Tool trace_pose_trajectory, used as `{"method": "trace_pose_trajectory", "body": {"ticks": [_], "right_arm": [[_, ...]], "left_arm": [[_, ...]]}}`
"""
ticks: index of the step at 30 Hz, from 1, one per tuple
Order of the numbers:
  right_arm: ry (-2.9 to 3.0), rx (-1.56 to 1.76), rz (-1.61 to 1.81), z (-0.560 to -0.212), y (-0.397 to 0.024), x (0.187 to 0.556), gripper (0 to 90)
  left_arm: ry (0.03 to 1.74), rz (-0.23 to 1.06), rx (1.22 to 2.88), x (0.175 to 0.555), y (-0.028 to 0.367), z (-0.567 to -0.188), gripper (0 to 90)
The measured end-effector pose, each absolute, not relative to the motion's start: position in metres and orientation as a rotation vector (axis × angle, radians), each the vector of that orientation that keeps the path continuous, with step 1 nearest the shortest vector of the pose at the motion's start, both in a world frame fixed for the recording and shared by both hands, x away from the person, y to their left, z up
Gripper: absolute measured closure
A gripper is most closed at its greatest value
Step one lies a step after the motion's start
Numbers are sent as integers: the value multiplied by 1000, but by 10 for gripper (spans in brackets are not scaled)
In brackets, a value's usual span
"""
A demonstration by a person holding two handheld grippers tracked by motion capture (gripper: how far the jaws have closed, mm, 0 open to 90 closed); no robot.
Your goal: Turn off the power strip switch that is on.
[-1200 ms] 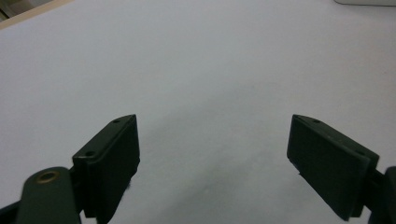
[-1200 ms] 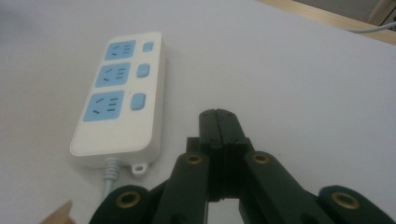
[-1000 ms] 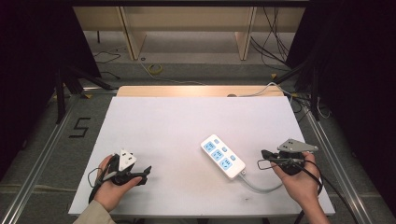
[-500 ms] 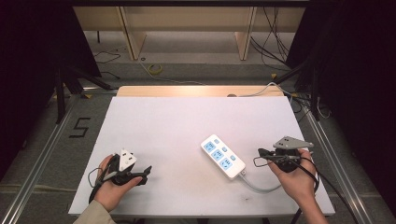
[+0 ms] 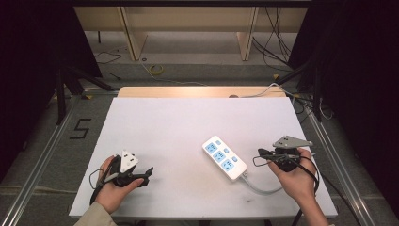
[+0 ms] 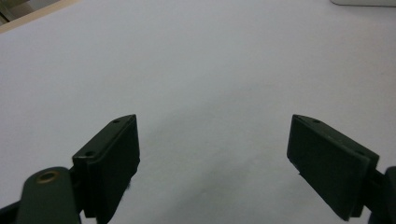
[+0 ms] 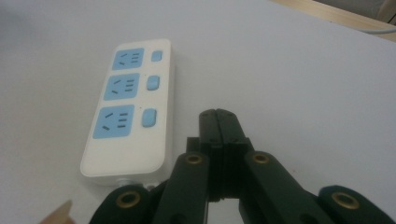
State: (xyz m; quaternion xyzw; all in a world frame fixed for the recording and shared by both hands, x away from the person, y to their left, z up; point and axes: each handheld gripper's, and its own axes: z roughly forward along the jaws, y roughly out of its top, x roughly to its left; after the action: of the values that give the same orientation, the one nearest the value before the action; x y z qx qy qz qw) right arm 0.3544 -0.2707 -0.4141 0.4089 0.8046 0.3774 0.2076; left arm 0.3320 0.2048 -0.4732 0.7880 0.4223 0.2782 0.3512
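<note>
The right gripper [image 7: 218, 116] has its jaws pressed flat together with nothing between them, and in the right gripper view its tip sits low in the frame, just right of the near end of the white power strip [image 7: 128, 109] but not touching it. In the high view this gripper [image 5: 264, 154] lies at the lower right, close beside the strip [image 5: 224, 158], whose cable curls out from its near end toward the hand [image 5: 292, 176]. Compared with a second ago, the gripper has edged a little inward toward the strip, while the strip itself has not shifted, so this reads as an approach with contact not yet made. With the jaws closed, the likely aim is to press one of the blue switches rather than grasp. At the lower left of the high view the left gripper [image 5: 141, 175] has stayed where it was; its own view shows its jaws spread wide over the bare white table [image 6: 201, 70], holding nothing.
</note>
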Motion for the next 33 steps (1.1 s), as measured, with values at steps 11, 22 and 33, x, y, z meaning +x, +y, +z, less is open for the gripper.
{"method": "trace_pose_trajectory", "body": {"ticks": [11,22,33], "right_arm": [[2252,1137,1044,-412,-266,358,900],[2263,1135,1039,-411,-261,361,900],[2271,1132,1032,-410,-257,364,900]], "left_arm": [[1087,719,2047,332,204,-473,169],[1083,717,2049,332,203,-473,168],[1084,717,2046,332,202,-474,168]]}}
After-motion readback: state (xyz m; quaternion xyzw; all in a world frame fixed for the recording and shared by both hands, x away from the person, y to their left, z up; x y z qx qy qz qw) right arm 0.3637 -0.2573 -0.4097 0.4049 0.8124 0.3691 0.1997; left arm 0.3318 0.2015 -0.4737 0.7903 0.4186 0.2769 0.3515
